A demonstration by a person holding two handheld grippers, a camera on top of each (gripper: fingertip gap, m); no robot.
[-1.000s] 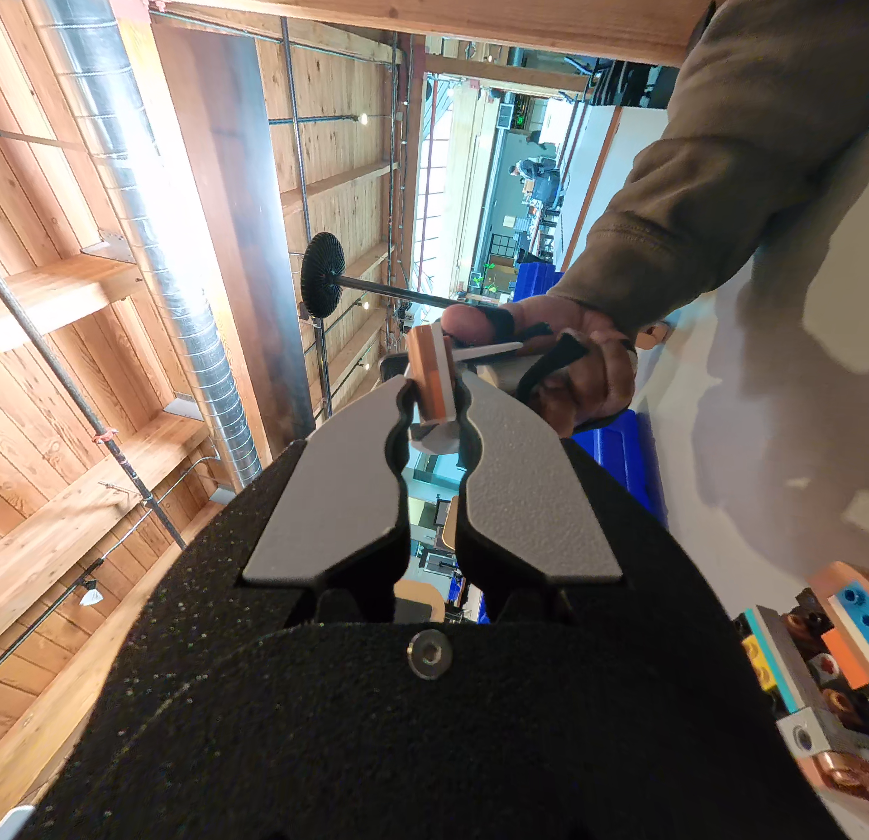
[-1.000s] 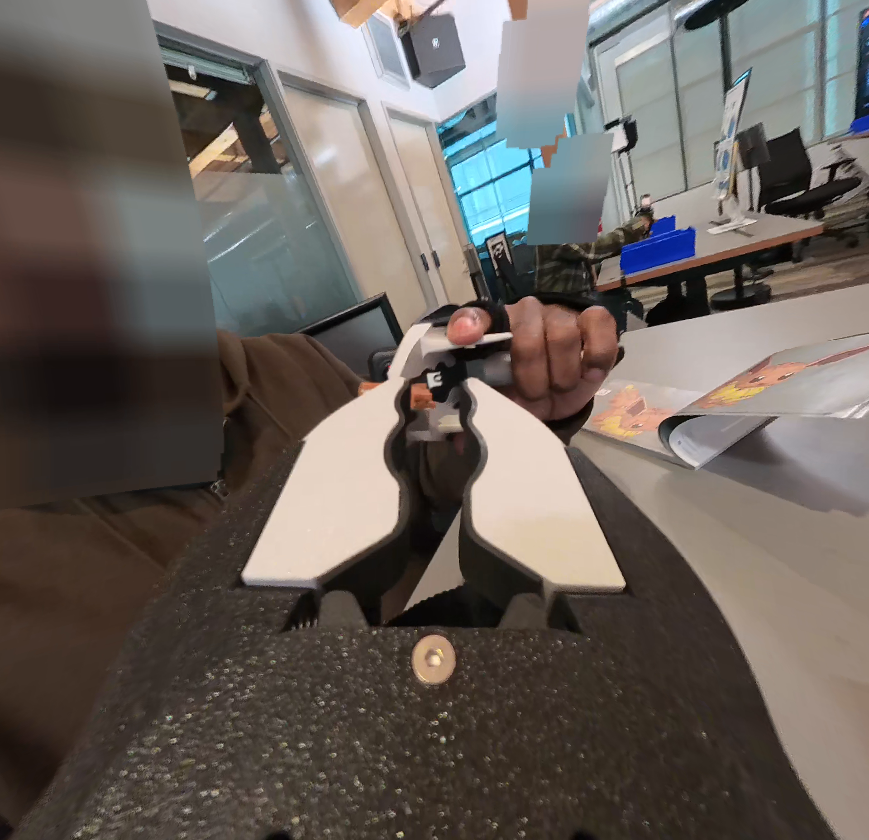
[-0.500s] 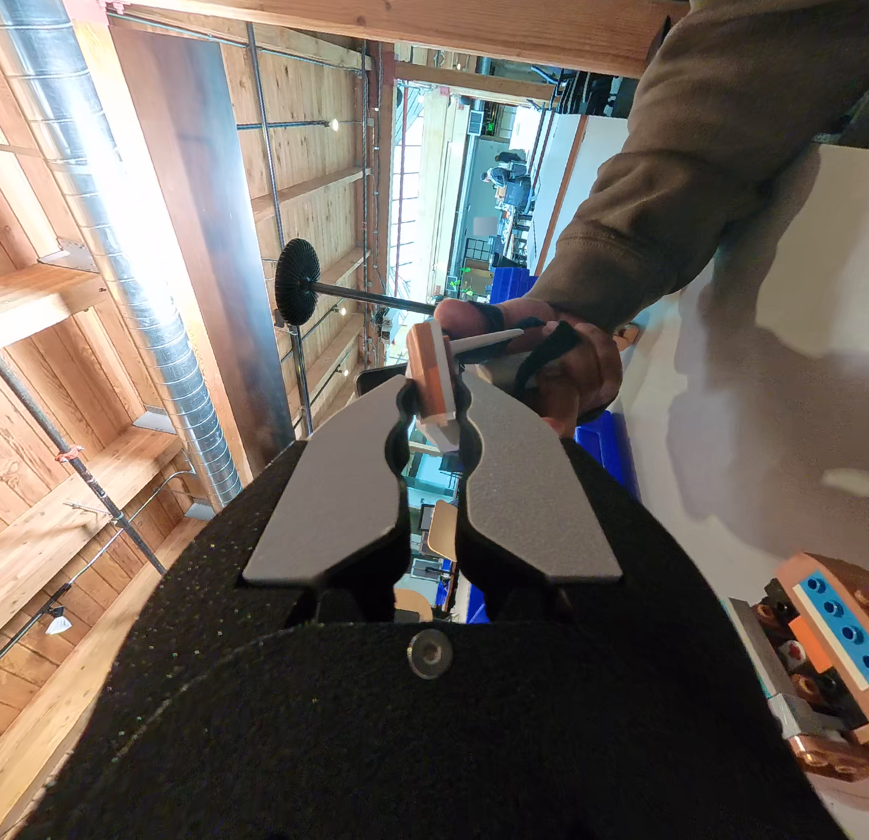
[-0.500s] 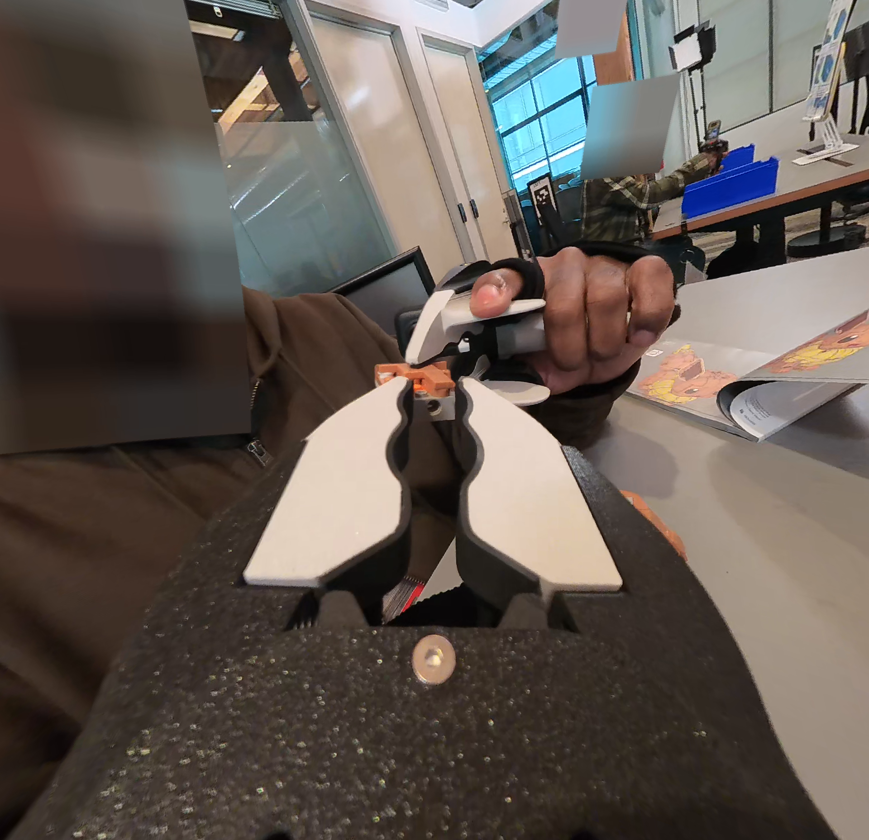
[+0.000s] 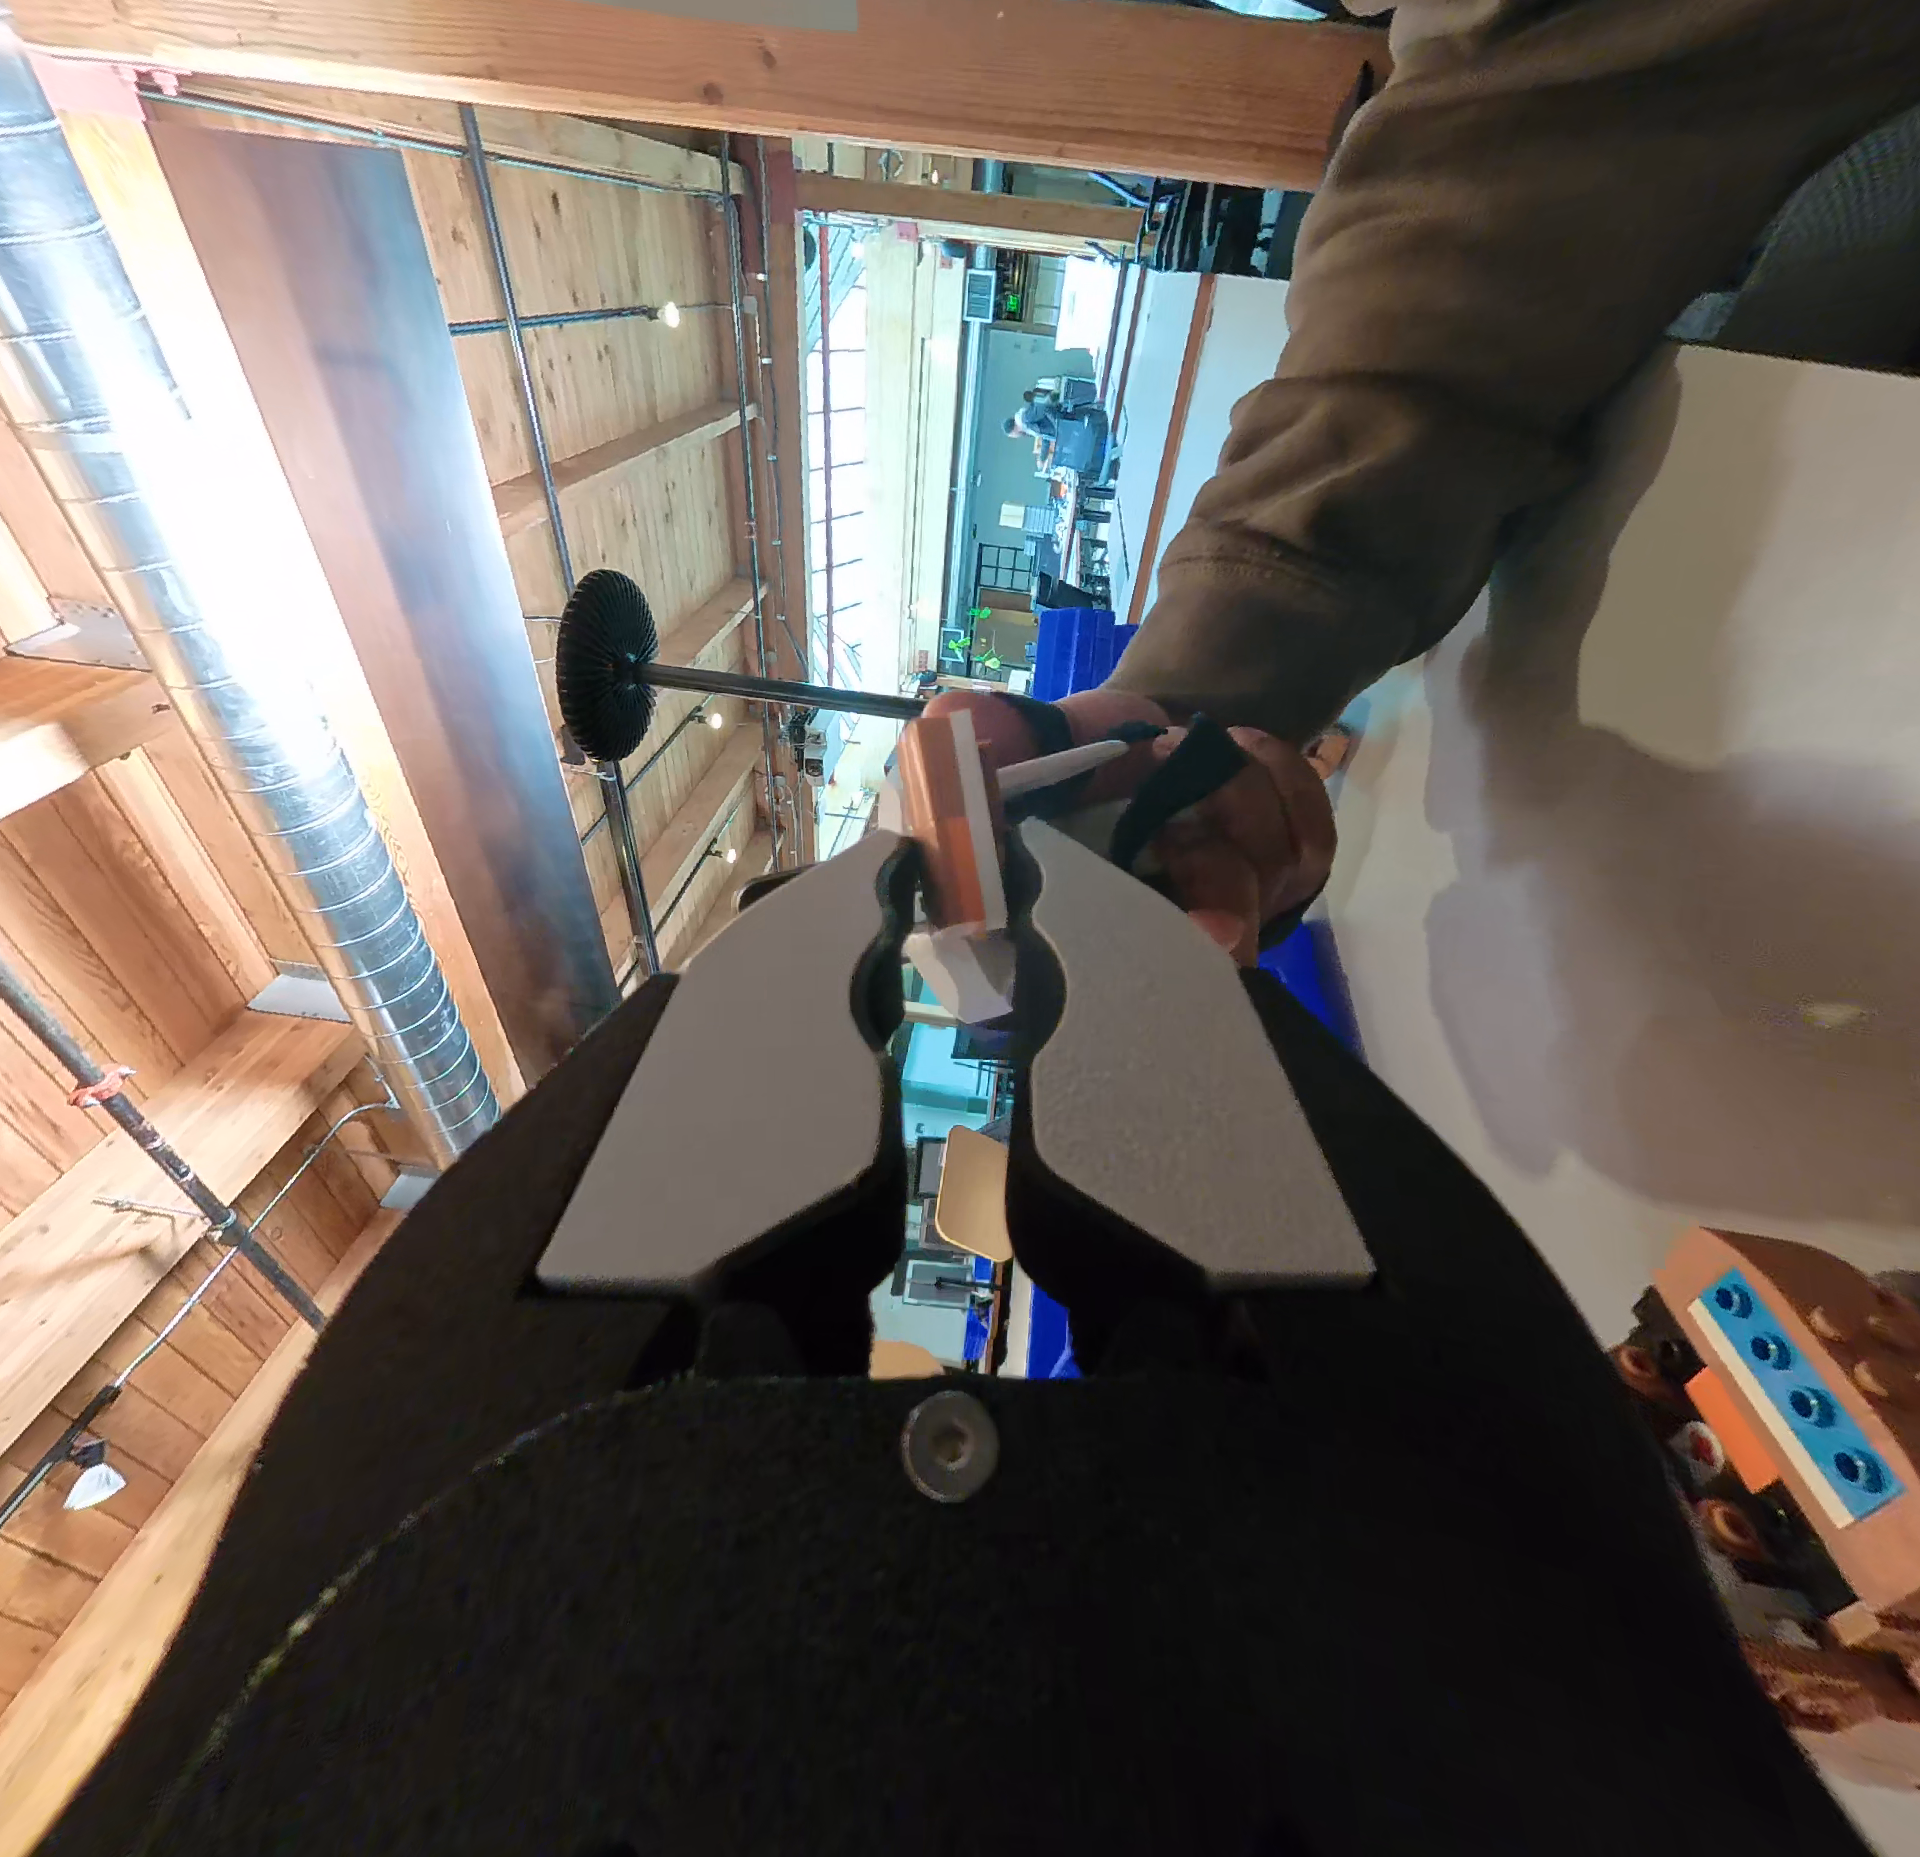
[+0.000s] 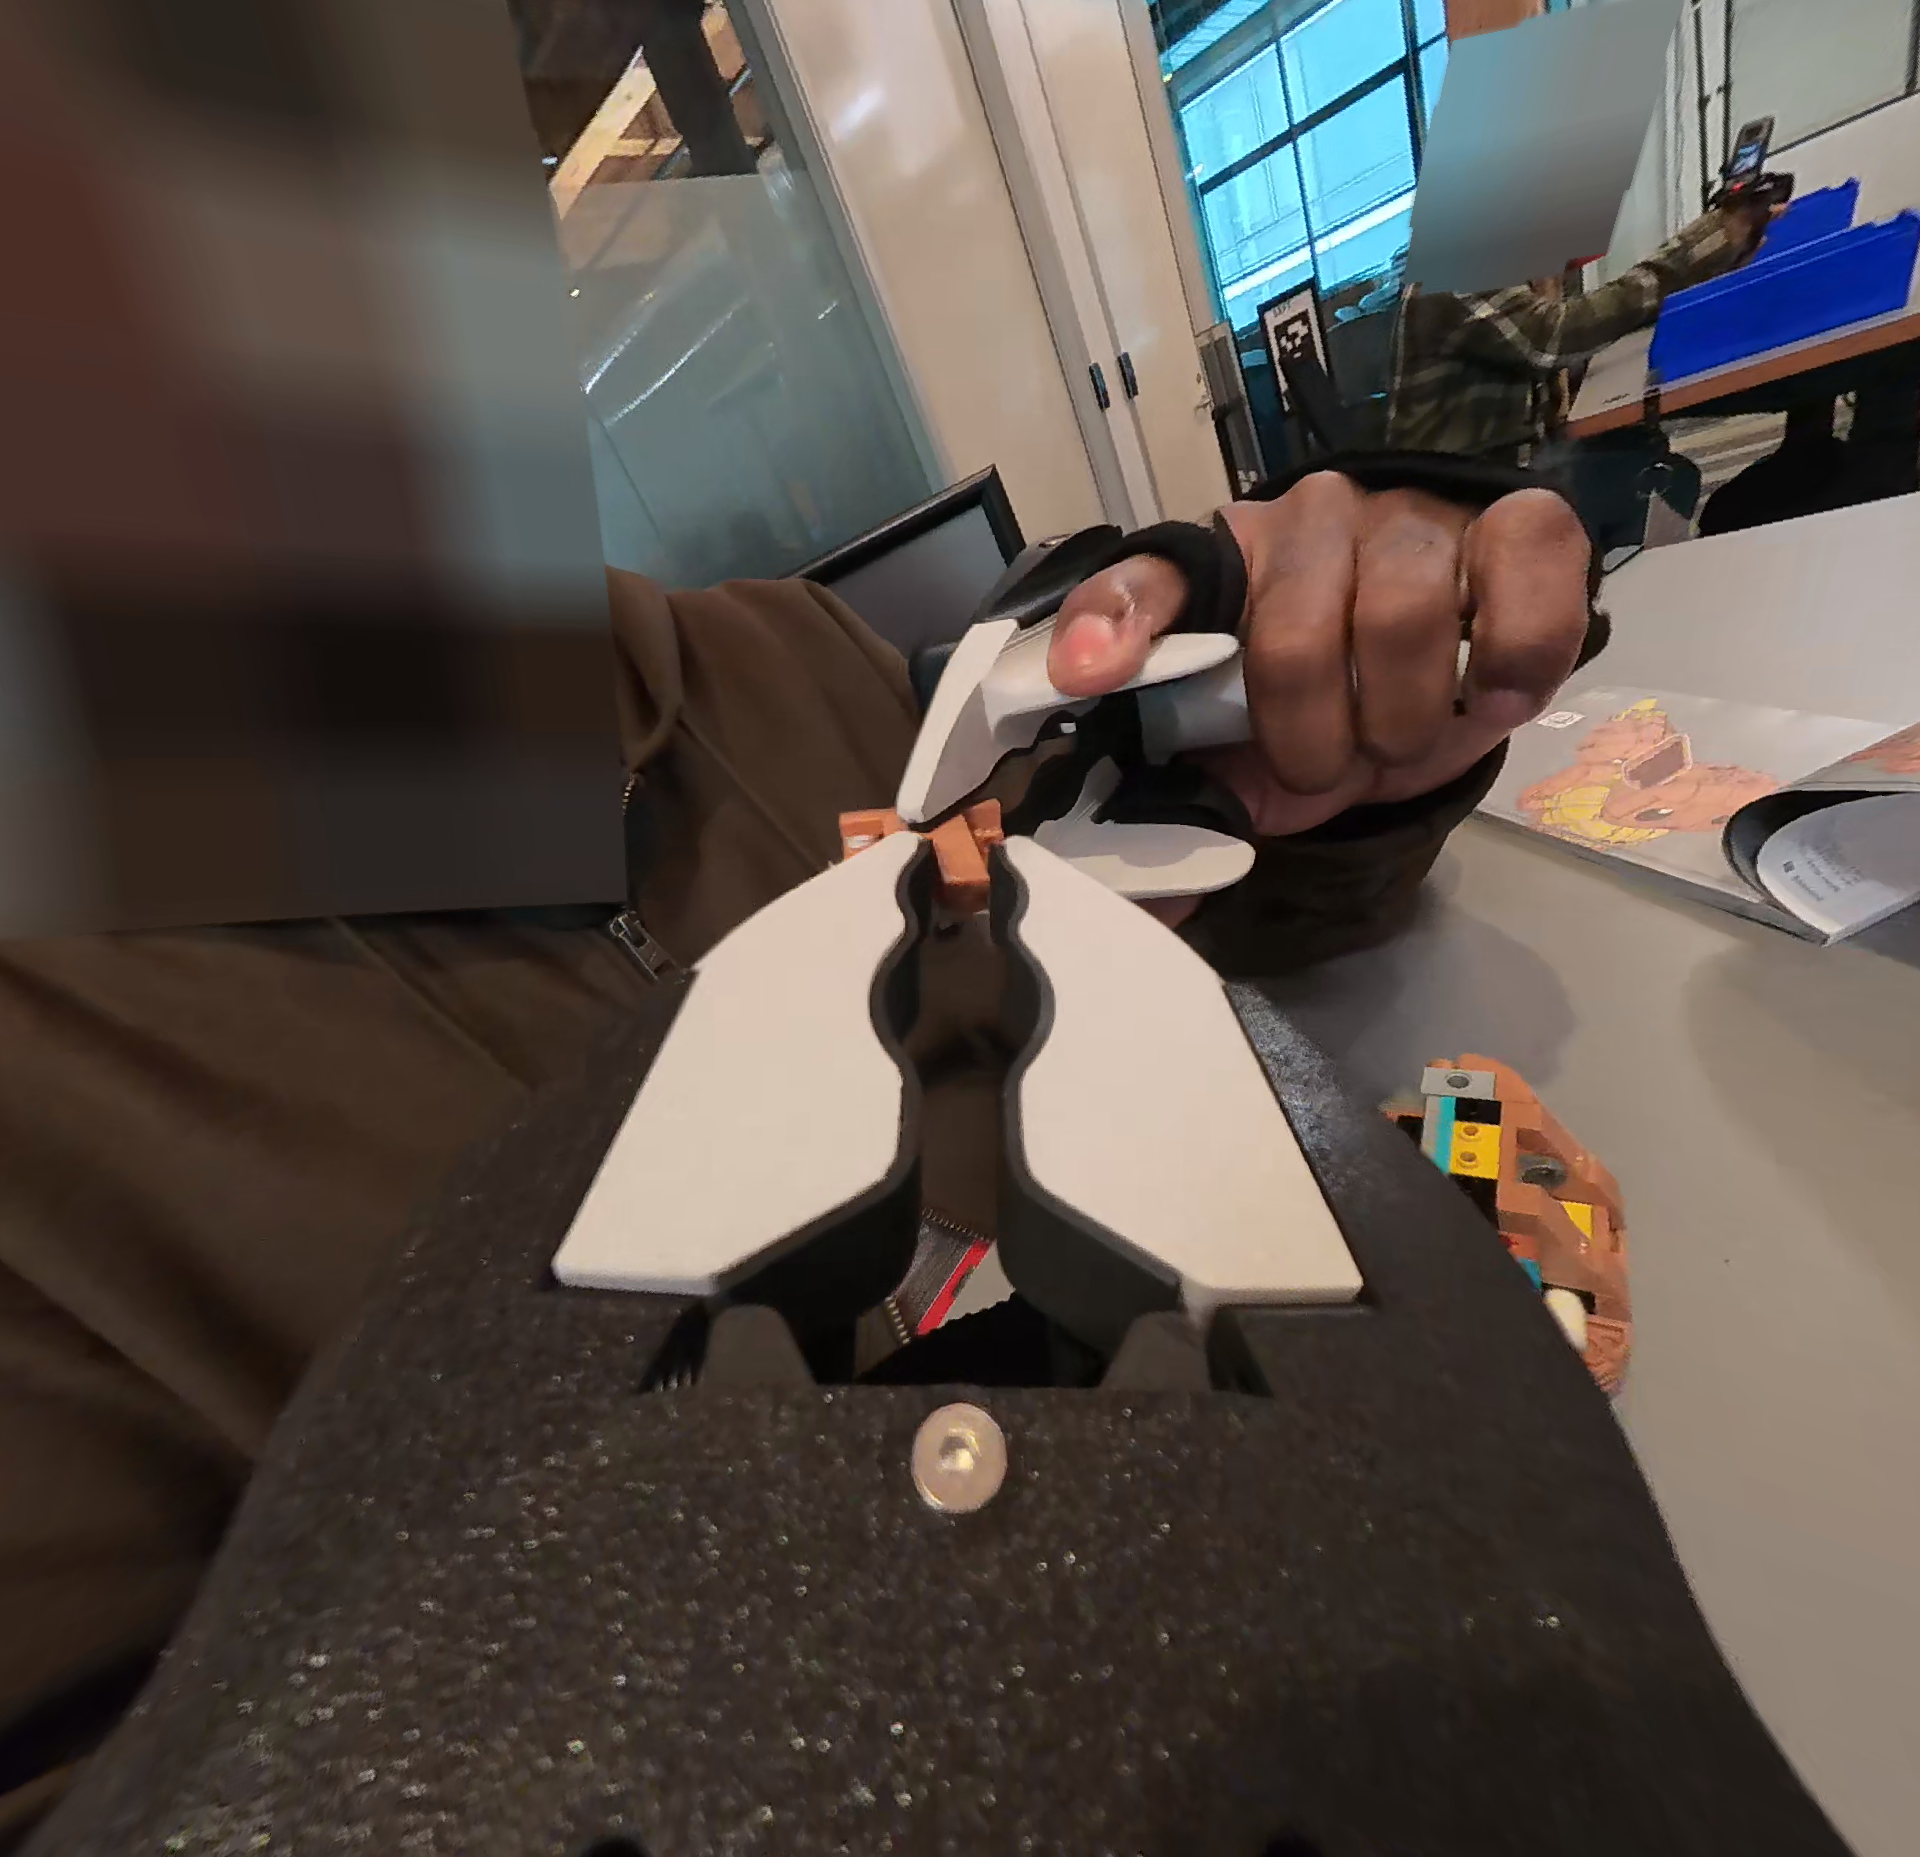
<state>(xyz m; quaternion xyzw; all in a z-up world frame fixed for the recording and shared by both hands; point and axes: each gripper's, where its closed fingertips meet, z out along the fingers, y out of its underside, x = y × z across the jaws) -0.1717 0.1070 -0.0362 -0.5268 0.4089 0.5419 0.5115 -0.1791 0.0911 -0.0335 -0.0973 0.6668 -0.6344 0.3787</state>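
Small orange-brown brick piece (image 6: 961,862) up in the air off the near edge of the tabletop (image 6: 1558,976), over a brown-clad lap. Clamped from 2 sides: left gripper (image 5: 961,862) with fingers tight on its orange-and-white slab, right gripper (image 6: 958,851) pinching a brown part at the very tips. Against 0.5 s ago, sitting farther out toward the right fingertips, both grips kept. Hand (image 6: 1382,654) wrapped round the left handle. Part-built brick model (image 6: 1517,1184) near that edge, open booklet (image 6: 1714,810) farther in
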